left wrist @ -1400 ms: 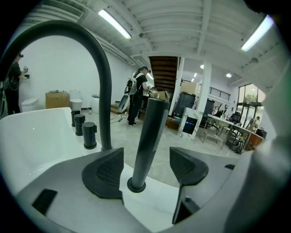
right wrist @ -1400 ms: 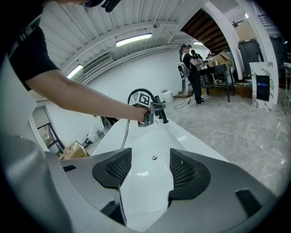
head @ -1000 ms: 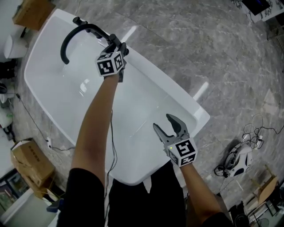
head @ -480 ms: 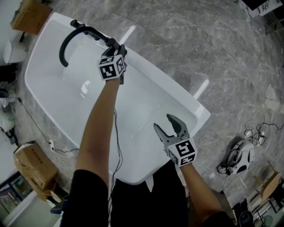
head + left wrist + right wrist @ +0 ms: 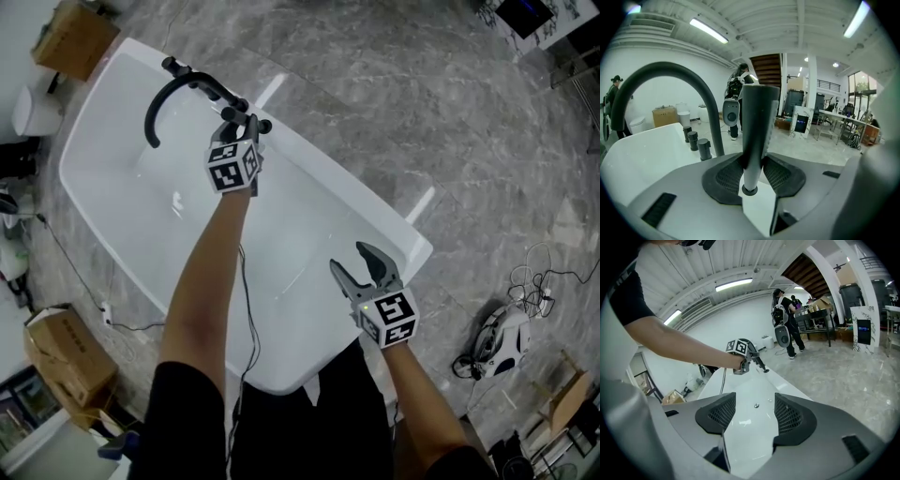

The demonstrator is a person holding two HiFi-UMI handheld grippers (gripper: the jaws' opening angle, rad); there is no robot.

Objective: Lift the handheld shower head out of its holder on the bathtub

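Shower head (image 5: 758, 117): slim dark wand, upright beside the arched spout (image 5: 670, 74). Left tongs (image 5: 752, 164) clamped on it; right tongs (image 5: 751, 414) apart, empty.

No readable text, labels, numbers or signs in any view

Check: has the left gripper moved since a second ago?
Yes. In the head view the left gripper, gripping the shower head, has pulled back from the faucet toward the person.
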